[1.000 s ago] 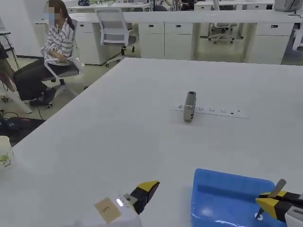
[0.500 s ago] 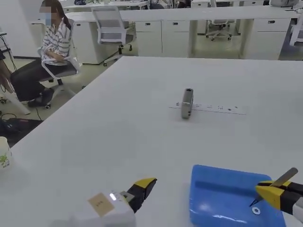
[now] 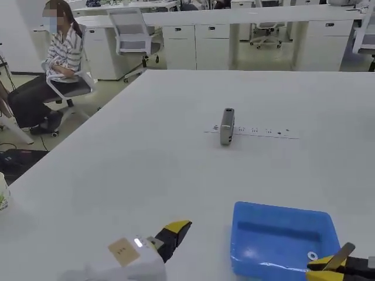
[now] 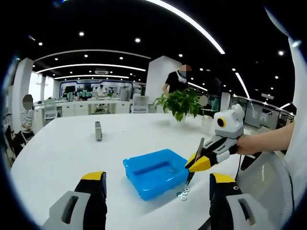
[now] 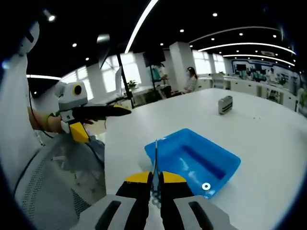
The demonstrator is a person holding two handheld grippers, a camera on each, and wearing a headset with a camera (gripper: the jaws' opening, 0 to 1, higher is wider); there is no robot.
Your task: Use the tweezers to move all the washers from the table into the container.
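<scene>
Right tool point(image 5: 154, 179) pinching tweezers point(image 5: 156, 158), cropped in head view | left tool point(image 4: 158, 178) spread

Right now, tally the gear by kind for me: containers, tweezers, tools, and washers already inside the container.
blue container: 1
tweezers: 1
tools: 2, left tool and right tool
washer inside the container: 1
Total: 5
</scene>
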